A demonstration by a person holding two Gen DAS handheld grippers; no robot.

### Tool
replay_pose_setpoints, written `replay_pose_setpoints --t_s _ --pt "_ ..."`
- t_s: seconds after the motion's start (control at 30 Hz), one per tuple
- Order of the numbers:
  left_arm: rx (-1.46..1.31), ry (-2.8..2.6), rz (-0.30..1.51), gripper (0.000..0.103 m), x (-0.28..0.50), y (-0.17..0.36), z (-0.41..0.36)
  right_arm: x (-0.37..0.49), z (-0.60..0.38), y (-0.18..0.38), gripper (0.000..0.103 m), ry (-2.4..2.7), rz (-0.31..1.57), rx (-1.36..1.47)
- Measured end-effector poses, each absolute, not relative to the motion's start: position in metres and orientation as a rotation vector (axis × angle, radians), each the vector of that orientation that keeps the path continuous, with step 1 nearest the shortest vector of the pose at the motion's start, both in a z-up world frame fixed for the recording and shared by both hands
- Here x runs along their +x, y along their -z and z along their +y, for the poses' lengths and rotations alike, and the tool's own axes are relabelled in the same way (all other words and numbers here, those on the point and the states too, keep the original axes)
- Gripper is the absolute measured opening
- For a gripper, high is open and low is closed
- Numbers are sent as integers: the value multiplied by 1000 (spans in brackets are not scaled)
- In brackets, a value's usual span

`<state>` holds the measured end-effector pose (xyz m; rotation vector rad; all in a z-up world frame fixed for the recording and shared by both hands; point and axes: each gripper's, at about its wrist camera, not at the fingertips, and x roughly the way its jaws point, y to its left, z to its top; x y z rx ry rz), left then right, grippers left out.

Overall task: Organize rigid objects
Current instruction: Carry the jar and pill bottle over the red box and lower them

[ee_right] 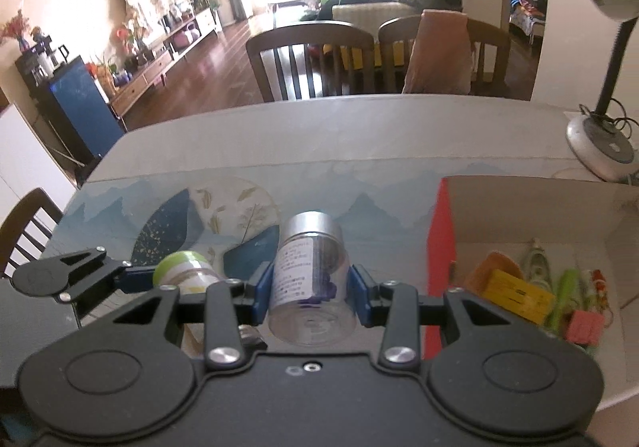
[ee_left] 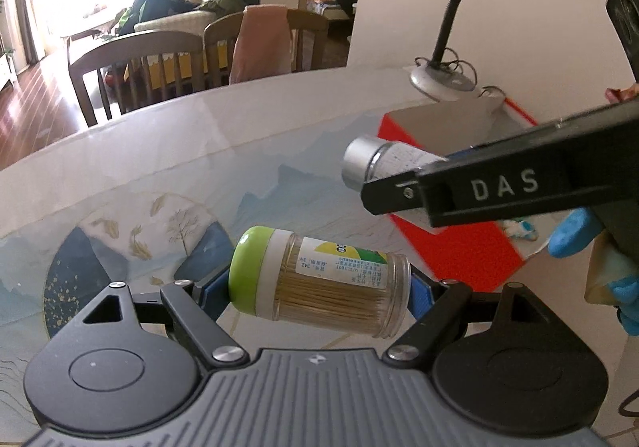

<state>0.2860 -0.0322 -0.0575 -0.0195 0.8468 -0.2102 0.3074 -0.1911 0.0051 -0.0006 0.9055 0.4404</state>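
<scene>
In the left wrist view, the left gripper [ee_left: 319, 287] was clamped on a toothpick jar [ee_left: 319, 279]. The jar lay sideways between the two blue pads, its green lid [ee_left: 247, 271] against the left pad and its clear bottom against the right one. It was held in the air above the table [ee_left: 159, 167], which had a blue mountain pattern. At the right of this view, the right gripper [ee_left: 383, 183] reached in from the side, with the letters DAS on its black finger. It carried a small clear bottle [ee_left: 379, 163] with a silver cap, above the near edge of a red box [ee_left: 459, 247]. A blue glove [ee_left: 575, 231] of the person was seen under it. A desk lamp [ee_left: 443, 79] stood at the far end of the table, behind the box.

In the right wrist view, the right gripper [ee_right: 311, 287] was closed on the small clear bottle [ee_right: 309, 283]; the blue pads pressed its sides, and the silver cap pointed away from the camera. Something purple was inside it. To the left, the left gripper [ee_right: 175, 279] held the toothpick jar [ee_right: 185, 273], just beside the bottle. To the right, the red box [ee_right: 439, 247] stood open on the table [ee_right: 359, 135], and in it lay a yellow pack [ee_right: 515, 295], a pink piece [ee_right: 585, 327] and some green things [ee_right: 563, 291].
</scene>
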Motion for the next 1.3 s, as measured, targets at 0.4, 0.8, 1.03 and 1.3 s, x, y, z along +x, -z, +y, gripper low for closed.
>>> replay_pose_setpoints --t_s 0.4,0.8,1.03,1.3 --pt "7 245 800 85 282 18 -81 293 -257 -25 40 -407 856 46" --pt "54 299 791 85 295 11 -155 291 -331 -20 40 -347 843 69" --pt "74 326 809 85 310 20 -195 294 -372 -12 40 -313 852 82" --pt "92 343 848 85 334 38 -233 305 -409 2 40 -271 867 74"
